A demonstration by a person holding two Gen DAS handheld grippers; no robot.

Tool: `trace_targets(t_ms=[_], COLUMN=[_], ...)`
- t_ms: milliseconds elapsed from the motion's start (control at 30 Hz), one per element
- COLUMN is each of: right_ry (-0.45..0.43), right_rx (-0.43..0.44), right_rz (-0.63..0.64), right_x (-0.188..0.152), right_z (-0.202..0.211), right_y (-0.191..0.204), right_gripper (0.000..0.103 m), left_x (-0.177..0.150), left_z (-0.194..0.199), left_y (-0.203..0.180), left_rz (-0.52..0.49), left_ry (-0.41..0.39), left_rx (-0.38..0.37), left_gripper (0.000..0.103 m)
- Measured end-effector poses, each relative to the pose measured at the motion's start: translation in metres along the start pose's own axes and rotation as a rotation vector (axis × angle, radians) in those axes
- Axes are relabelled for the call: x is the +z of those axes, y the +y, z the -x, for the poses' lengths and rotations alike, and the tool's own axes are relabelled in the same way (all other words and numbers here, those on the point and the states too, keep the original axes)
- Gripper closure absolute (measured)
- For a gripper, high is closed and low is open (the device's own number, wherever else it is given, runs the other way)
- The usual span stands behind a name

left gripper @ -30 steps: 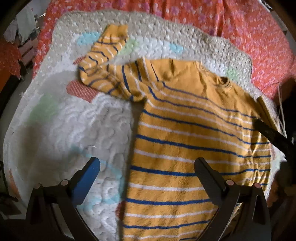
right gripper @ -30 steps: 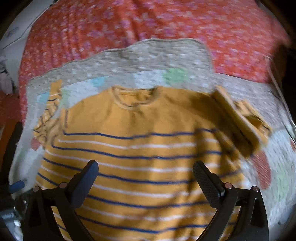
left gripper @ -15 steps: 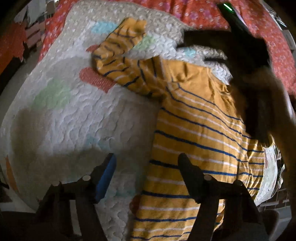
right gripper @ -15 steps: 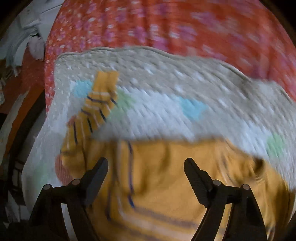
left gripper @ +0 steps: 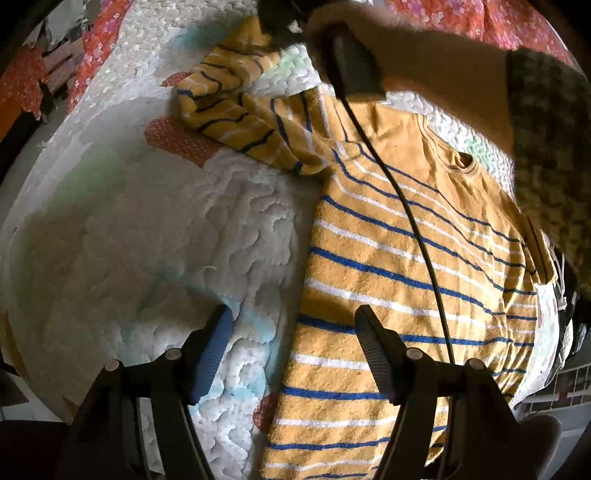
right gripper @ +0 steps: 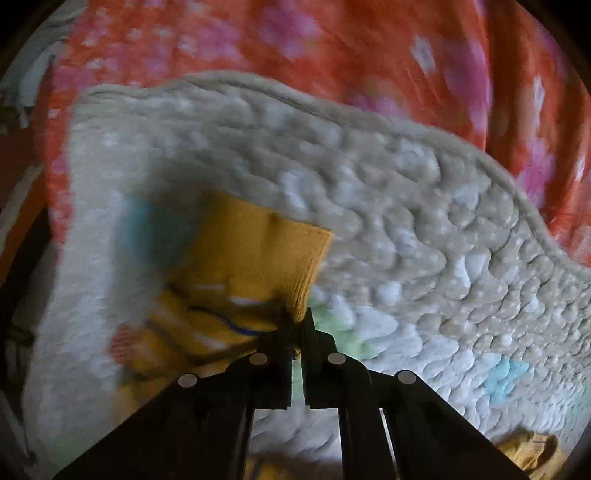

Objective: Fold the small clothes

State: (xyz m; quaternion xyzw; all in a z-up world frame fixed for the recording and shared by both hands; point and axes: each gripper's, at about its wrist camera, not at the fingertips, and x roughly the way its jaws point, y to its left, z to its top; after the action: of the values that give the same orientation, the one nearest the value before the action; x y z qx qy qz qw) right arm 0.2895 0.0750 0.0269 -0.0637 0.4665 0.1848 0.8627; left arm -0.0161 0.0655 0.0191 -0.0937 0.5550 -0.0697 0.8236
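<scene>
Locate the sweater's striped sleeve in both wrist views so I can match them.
Left wrist: the striped sleeve lies upper centre-left on the quilt, its cuff end under the right gripper.
Right wrist: the sleeve's cuff sits centre-left, pinched in the gripper.
Shared landmark: the pale green quilt patch beside the cuff.

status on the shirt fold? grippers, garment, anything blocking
Right gripper shut on sleeve cuff. Left gripper open, empty, above the shirt edge. Shirt flat on quilt. Right arm and cable cross over shirt.
</scene>
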Motion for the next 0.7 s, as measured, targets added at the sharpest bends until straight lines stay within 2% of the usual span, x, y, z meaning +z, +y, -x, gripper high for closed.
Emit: trace_targets(t_ms=[67,167,267,367,467,500,533,600,633,667,700], right_ry=[0.005,0.056,0.173,0.296,0.38,0.376,0.333,0.259,0.222,0.181,0.123], right_rx=[0.102,0.257,0.436,0.569,0.598,0.597,0.576,0.525,0.494,0.463,0.424], right_rz=[0.046,0.17,0.327,0.436,0.514,0.53,0.548,0.505,0.461,0.401,0.315], right_x=[-0.002,-0.013,-0.041,-0.087,-0.132,-0.142,-0.147,-0.141,-0.137,-0.13,-0.126], right_z=[0.032,0.083,0.13,0.166,0.192,0.201,0.219,0.242,0.252,0.261,0.277], right_y=[0.024,0.081,0.159,0.218,0.254,0.255,0.256,0.23,0.213,0.189,0.159], right_gripper=[0.099,0.099,0.099,0.098,0.096,0.096,0.096,0.093,0.085,0.071,0.065], left_x=[-0.001,-0.008,-0.016,-0.021,-0.025,-0.025,-0.029,-0.031,-0.034,-0.036,-0.037], left_z=[0.0,0.001,0.002,0.006,0.01,0.012,0.014,0.018,0.019,0.022,0.022], left_y=[-0.005,-0.016,-0.031,-0.044,-0.047,-0.048,-0.05,-0.054,-0.058,-0.059,-0.062], left_rz=[-0.015,-0.051,-0.097,-0.143,-0.156,-0.163,-0.166,-0.187,-0.201,-0.216,-0.233], left_ry=[-0.001,0.003,0.002,-0.024,-0.043,-0.05,-0.058,-0.073,-0.08,-0.084,-0.087], left_rx=[-0.007,-0.019,-0.024,-0.009,-0.009,-0.006,-0.007,-0.012,-0.013,-0.013,-0.014], left_gripper=[0.035,0.035,0.035,0.035,0.035,0.035,0.035,0.035,0.035,0.035,0.035])
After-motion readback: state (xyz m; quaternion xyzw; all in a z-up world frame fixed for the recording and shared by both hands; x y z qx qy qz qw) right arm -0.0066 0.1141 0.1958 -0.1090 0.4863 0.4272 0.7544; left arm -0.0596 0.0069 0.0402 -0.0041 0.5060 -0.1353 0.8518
